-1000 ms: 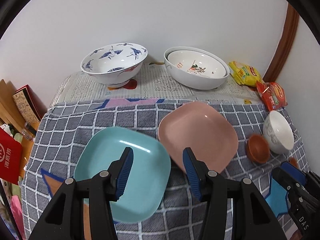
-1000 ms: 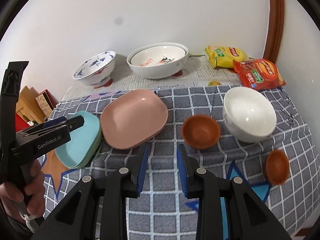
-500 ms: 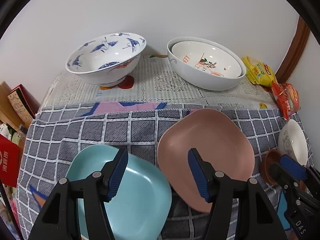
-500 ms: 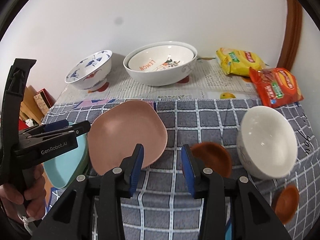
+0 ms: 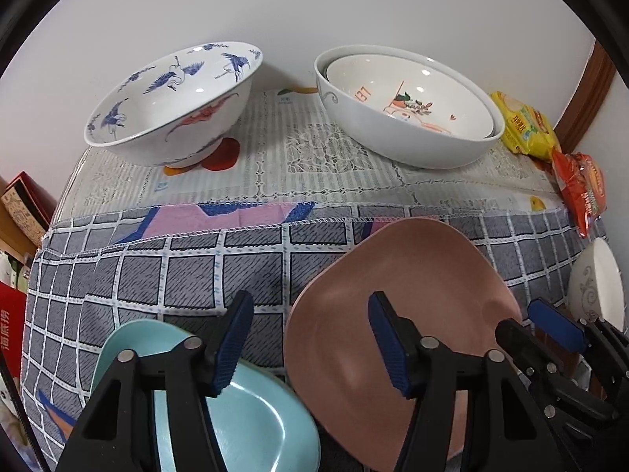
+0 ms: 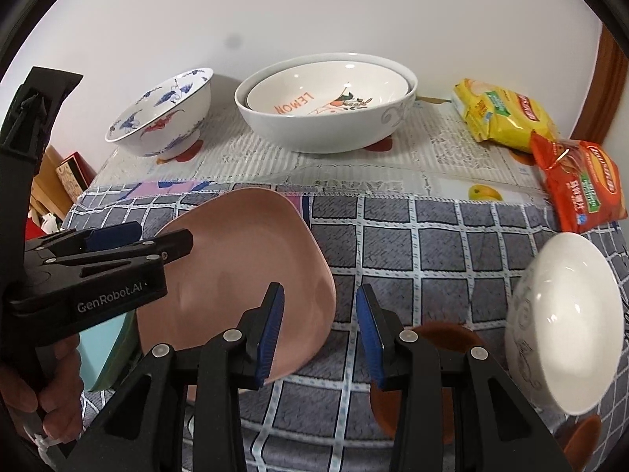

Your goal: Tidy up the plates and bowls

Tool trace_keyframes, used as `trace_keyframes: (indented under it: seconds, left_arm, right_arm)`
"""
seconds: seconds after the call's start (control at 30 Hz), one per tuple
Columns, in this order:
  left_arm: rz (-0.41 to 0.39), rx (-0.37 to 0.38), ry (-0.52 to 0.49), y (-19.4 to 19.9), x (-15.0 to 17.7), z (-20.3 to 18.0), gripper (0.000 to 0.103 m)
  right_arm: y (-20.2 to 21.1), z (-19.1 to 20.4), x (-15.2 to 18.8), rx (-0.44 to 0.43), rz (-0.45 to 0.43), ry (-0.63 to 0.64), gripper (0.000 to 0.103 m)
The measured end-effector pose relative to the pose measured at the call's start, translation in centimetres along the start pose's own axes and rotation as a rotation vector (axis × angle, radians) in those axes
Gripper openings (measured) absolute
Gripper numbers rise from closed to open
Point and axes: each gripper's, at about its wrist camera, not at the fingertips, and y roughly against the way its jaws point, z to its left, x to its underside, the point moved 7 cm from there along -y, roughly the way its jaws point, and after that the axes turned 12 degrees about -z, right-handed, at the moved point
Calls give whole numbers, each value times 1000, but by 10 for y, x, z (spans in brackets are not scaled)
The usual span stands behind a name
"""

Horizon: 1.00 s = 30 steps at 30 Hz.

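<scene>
Lining up both open, empty grippers [image 5: 306,338] [image 6: 318,330] on the pink plate [image 5: 412,295], probably needing 1 closing on its rim next.

Black left gripper [image 5: 306,338], blue ribbed jaws, silver screws, white "GenRobot.AI" lettering
</scene>
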Motion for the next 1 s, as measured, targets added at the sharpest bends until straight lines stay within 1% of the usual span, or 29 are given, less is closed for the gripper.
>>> trace_keyframes:
  seconds: [0.07,0.13,0.2,0.23,0.3,0.33,0.37,0.43,0.5,0.57,0.8,1.0]
  left_arm:
    - [14,-6,-8,-5,2,-1,50]
    - [25,-6,-7,-9,3,-1,40]
    - [40,-4,-7,-13,5,-2,36]
    - [42,-4,-5,-15,6,-2,31]
    - [49,-6,-6,-17,7,-3,27]
    - [48,-10,-9,-18,8,-2,26]
    - [45,-12,-8,-18,7,-2,25]
    - [41,-12,-1,-17,6,-1,23]
    - [25,-8,14,-14,3,1,22]
    - [7,3,28,-9,-1,2,21]
    - [-40,30,30,24,-9,-3,21]
    - [-65,43,22,57,-3,-10,21]
  right_arm:
    - [-5,0,0,-1,6,3,39]
    - [-9,-1,1,0,13,6,39]
    - [-13,-2,2,-1,19,4,37]
    - [-15,-3,3,-5,25,0,36]
    - [-19,-3,4,-15,31,-13,25]
    - [-21,-3,5,-18,36,-18,22]
    - [-23,-3,6,-20,42,-21,19]
    - [-24,-4,7,-10,41,-22,16]
    - [-23,-5,7,1,31,-26,10]
    - [-21,-7,5,2,28,-33,7]
    - [14,-9,-8,0,-43,-62,7]
    - [49,-10,-10,10,-79,-81,7]
